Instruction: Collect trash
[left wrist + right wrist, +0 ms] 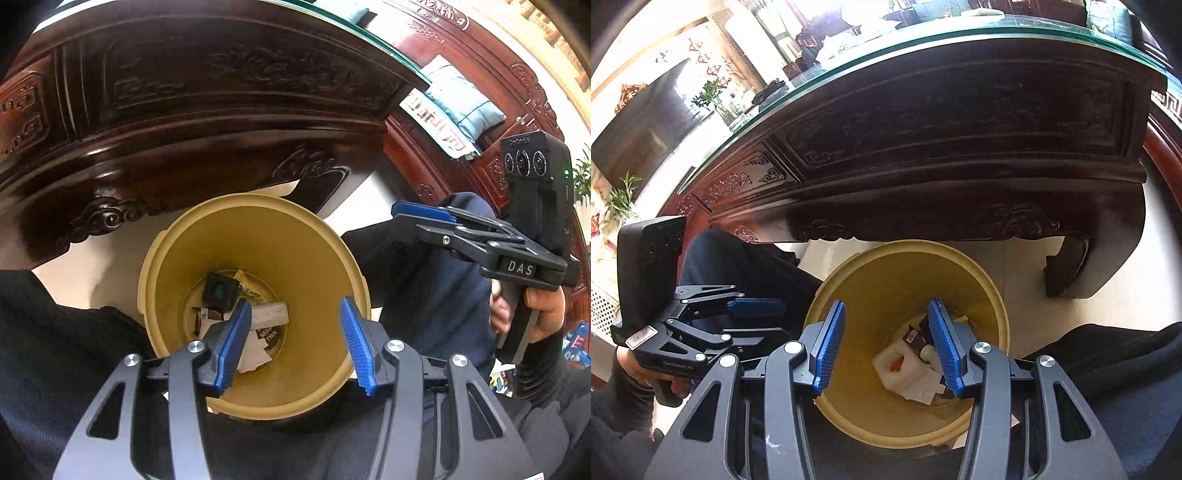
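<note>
Both claws empty above yellow bin point(314, 258), scraps inside, perhaps wrappers point(908, 373)

The bin point(255, 236) is mustard yellow inside — white paper scraps point(905, 373) and a black square piece point(219, 291) at its bottom. The desk point(960, 147) is dark reddish-brown carved wood — each tool point(291, 343) has blue ribbed pads.

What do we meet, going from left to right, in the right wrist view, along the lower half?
Left gripper → right gripper's left pad → white trash in the yellow bin → right pad → table leg.
</note>
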`<state>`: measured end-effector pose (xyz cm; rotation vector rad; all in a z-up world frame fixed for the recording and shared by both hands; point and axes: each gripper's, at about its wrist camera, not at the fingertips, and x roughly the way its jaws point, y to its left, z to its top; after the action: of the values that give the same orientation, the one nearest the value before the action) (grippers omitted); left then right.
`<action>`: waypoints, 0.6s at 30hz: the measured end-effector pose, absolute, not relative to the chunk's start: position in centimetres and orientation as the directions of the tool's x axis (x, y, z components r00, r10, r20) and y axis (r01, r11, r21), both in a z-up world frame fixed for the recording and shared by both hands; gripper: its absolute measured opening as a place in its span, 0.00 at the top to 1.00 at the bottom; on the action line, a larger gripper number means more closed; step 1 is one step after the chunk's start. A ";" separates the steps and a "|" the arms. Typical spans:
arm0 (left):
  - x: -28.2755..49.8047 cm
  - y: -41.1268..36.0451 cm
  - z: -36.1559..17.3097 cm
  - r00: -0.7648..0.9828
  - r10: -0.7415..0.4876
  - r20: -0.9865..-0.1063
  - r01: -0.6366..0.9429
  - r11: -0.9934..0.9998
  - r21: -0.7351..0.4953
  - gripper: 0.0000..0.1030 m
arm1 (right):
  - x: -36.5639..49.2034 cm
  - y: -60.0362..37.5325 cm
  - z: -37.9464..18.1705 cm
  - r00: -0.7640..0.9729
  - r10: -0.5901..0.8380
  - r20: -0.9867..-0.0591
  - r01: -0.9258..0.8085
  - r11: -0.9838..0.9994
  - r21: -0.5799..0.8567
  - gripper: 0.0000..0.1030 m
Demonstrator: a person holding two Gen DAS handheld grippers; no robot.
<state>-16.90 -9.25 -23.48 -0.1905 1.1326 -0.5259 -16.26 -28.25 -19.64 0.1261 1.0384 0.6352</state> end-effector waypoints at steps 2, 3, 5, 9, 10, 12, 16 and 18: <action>-16.9 -9.4 -23.3 0.325 -0.493 -0.807 0.305 0.862 -0.404 0.51 | -16.3 -28.2 -19.5 0.349 0.549 -0.760 -0.436 0.812 0.387 0.55; -16.9 -9.4 -23.1 0.328 -0.494 -0.805 0.307 0.862 -0.404 0.51 | -16.3 -28.1 -19.4 0.350 0.549 -0.759 -0.438 0.812 0.386 0.55; -16.7 -9.4 -22.8 0.337 -0.491 -0.804 0.309 0.864 -0.398 0.51 | -16.3 -28.1 -19.3 0.351 0.551 -0.757 -0.439 0.811 0.386 0.55; -16.5 -8.9 -21.7 0.365 -0.489 -0.792 0.309 0.866 -0.393 0.51 | -16.3 -27.7 -18.7 0.345 0.561 -0.753 -0.453 0.802 0.390 0.55; -16.4 -8.8 -21.1 0.377 -0.490 -0.786 0.309 0.867 -0.392 0.51 | -16.2 -27.6 -18.4 0.347 0.565 -0.749 -0.459 0.799 0.389 0.55; -16.1 -8.5 -20.0 0.409 -0.484 -0.774 0.312 0.871 -0.380 0.51 | -16.2 -27.2 -17.6 0.356 0.575 -0.737 -0.475 0.790 0.387 0.55; -15.0 -7.9 -17.0 0.480 -0.466 -0.743 0.314 0.882 -0.350 0.51 | -15.6 -26.5 -14.6 0.395 0.599 -0.696 -0.518 0.771 0.370 0.55; -14.3 -7.6 -15.4 0.516 -0.452 -0.727 0.317 0.890 -0.328 0.50 | -15.0 -26.1 -13.0 0.419 0.615 -0.669 -0.537 0.761 0.363 0.55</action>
<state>-14.29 -7.59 -15.40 -0.1609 0.9188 -0.4641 -14.96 -26.11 -12.98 0.0979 0.8801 0.7237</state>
